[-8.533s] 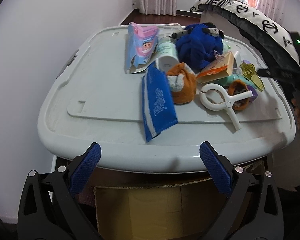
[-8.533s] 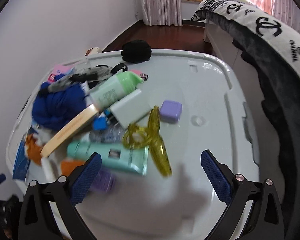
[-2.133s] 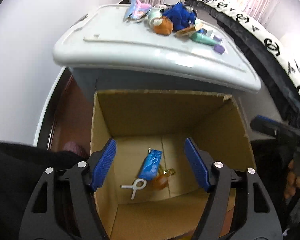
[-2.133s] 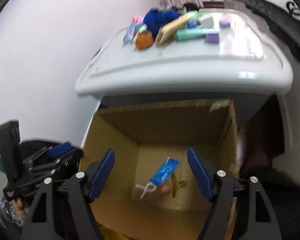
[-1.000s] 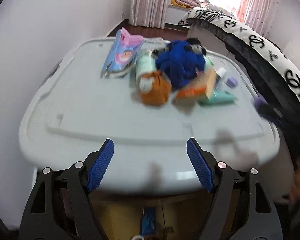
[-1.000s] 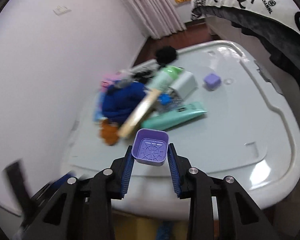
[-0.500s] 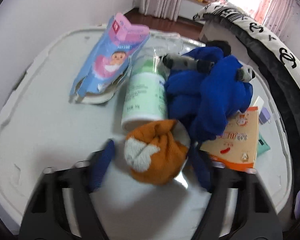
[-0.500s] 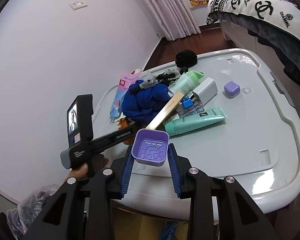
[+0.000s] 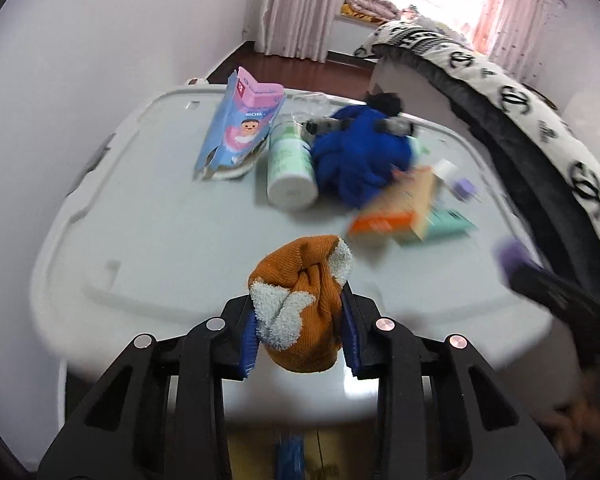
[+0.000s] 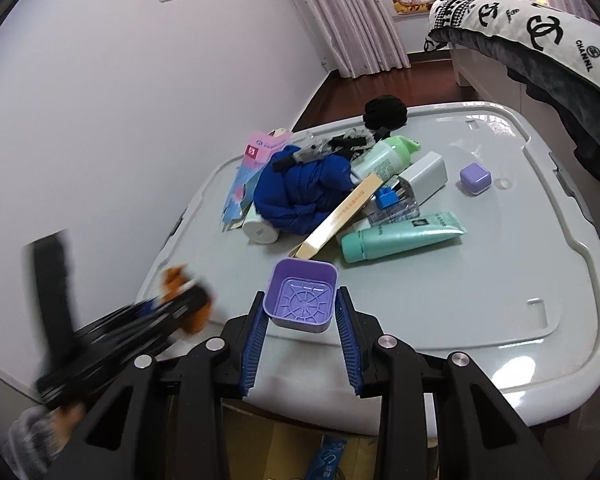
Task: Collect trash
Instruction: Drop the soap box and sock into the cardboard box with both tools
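Observation:
My left gripper (image 9: pixel 299 336) is shut on an orange and white sock (image 9: pixel 300 308) and holds it above the front edge of the grey bin lid (image 9: pixel 172 224). It shows blurred in the right wrist view (image 10: pixel 184 304). My right gripper (image 10: pixel 301 334) is shut on a small purple cup (image 10: pixel 303 296), held over the lid's front edge (image 10: pixel 440 344). On the lid lie a blue cloth (image 9: pixel 360 160), a pink and blue packet (image 9: pixel 240 132), a white and green bottle (image 9: pixel 290 168), an orange box (image 9: pixel 400 208) and a teal tube (image 10: pixel 400 236).
A cardboard box (image 10: pixel 332 456) stands below the lid's front edge with a blue wrapper (image 10: pixel 326 460) in it. A small purple cube (image 10: pixel 475 178) and a black ball (image 10: pixel 385 112) lie farther back. A bed with a black and white blanket (image 10: pixel 540 36) is on the right, a white wall on the left.
My left gripper has closed on the orange sock and pulled it back from the pile to the lid's front edge. My right gripper still holds the purple cup, almost still.

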Demonstrator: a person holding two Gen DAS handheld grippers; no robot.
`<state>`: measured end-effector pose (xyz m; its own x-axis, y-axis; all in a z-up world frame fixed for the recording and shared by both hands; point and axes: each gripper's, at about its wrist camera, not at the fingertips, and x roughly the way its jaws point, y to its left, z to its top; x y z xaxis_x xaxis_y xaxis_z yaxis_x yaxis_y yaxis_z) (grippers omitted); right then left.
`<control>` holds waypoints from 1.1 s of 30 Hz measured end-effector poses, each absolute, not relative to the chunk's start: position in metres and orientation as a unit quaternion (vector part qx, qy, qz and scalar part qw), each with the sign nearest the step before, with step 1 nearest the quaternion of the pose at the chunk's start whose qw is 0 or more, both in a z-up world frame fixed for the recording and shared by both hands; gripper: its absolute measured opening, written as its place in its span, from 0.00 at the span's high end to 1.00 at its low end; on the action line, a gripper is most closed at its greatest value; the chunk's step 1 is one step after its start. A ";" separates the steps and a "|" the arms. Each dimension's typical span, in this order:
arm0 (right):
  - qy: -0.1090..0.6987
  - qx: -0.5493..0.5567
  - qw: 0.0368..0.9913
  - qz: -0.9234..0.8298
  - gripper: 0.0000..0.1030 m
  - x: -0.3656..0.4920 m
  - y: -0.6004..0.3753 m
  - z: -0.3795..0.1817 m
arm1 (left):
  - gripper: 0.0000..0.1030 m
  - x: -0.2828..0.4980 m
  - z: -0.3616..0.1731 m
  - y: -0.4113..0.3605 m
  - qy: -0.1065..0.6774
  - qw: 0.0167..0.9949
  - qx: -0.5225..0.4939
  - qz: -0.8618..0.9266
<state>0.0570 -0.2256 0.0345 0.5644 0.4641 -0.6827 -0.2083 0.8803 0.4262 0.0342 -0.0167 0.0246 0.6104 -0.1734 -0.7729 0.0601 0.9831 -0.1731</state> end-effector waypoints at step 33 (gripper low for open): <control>0.541 0.108 0.812 0.190 0.39 -0.140 -0.193 -0.032 | 0.29 -0.146 -0.041 -0.001 0.556 0.828 -0.024 -0.066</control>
